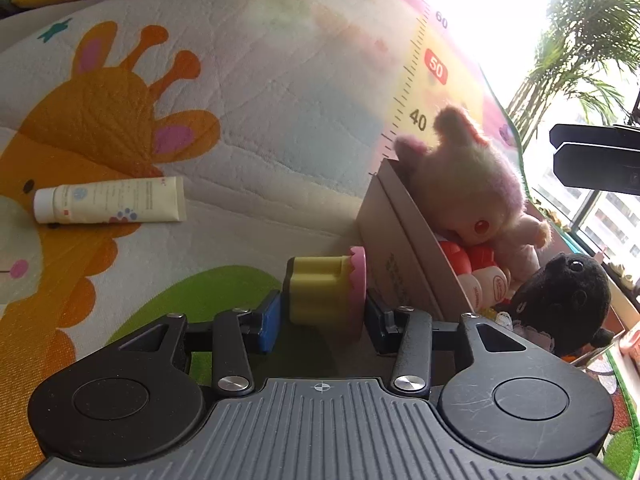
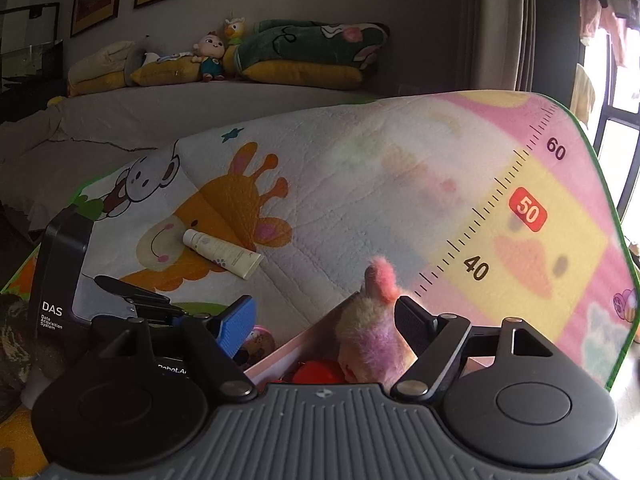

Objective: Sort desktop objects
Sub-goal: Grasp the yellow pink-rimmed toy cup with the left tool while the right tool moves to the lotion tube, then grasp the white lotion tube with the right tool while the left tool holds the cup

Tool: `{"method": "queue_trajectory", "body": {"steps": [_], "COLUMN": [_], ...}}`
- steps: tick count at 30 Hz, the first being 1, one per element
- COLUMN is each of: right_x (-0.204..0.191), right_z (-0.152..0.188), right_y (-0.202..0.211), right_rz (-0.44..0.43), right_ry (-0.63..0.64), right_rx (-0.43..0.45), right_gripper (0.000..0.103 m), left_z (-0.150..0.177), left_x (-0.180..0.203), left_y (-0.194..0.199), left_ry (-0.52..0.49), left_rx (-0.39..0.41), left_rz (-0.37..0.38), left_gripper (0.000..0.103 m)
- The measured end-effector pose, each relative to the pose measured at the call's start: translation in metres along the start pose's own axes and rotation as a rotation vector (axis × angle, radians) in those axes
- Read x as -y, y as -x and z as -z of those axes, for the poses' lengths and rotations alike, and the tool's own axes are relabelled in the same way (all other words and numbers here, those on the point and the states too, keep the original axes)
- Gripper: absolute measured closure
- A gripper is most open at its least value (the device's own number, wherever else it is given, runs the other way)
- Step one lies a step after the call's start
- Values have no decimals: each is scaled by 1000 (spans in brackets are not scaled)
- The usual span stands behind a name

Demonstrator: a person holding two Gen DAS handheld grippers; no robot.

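Observation:
My left gripper (image 1: pixel 324 316) is shut on a yellow toy cupcake with a pink frilled top (image 1: pixel 320 292), held sideways just left of the cardboard box (image 1: pixel 400 240). The box holds a pink plush bear (image 1: pixel 468 188), a red-and-white toy (image 1: pixel 476 268) and a black plush (image 1: pixel 564 300). A cream tube (image 1: pixel 112 200) lies on the play mat at the left. In the right wrist view my right gripper (image 2: pixel 324 328) is open above the box (image 2: pixel 280 356), with the pink plush bear (image 2: pixel 372 332) below and between its fingers. The cream tube (image 2: pixel 222 254) lies farther out.
The cartoon play mat (image 2: pixel 360 184) with a printed ruler strip covers the surface. The left tool's black DAS housing (image 2: pixel 60 280) stands at the left of the right wrist view. A bed with pillows and dolls (image 2: pixel 208 56) lies behind. A window and palm plant (image 1: pixel 580 40) are at the right.

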State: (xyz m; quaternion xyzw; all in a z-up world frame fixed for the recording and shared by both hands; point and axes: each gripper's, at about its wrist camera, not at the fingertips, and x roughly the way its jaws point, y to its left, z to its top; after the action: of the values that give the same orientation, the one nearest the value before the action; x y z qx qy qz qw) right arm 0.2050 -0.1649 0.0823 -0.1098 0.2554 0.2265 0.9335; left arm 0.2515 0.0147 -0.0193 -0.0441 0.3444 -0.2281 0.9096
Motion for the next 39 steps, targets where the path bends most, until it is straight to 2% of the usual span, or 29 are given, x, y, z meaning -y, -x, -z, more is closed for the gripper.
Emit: {"method": "queue_trajectory", "body": {"steps": [4,9,14,17,20,24,26,30,35,37,38,39], "right_x": [-17,-41,-61,-82,-110,-144,-153,-157,-155,-149,-146,-145], "right_z": [-7,-17,-33,-42,-49,-54,-58,-67,-69,-70,-71,-71], "right_y": [-12,-35,-84,-128,-171,-212,-230,-260,-282,-284,-284,-282], "right_rz": [-26,-72,-163,-171,-125,-87,-102,-193,-241,-265,-276,-285], "right_ry": [21,52,4,25,181,413,479,435,357,302,276,265], "right_rx": [-20,-58,-164,-239,-280,-256,-264,-315,-341,-361,-371,-382], "right_gripper": [24,23,23,23,23,23,23,24,27,34,43,48], "left_z": [6,19,37,47,54,57,57,58,59,59,59,59], "left_x": [-14,-35,-56,-70,-79,-83,-86,-90,-94,-92,-92,-92], "left_y": [11,36,64,76,76,77,77,78,79,79,80,80], "left_ry": [19,22,34,79,124,140,150,171,183,175,173,174], "left_rx": [15,51,75,89,81,92,96,104,110,114,116,116], "left_rz": [-29,-120,-183,-193,-180,-163,-152,-129,-104,-102,-102,-102], "left_gripper": [56,56,56,55,55,55,54,53,47,45,45,44]}}
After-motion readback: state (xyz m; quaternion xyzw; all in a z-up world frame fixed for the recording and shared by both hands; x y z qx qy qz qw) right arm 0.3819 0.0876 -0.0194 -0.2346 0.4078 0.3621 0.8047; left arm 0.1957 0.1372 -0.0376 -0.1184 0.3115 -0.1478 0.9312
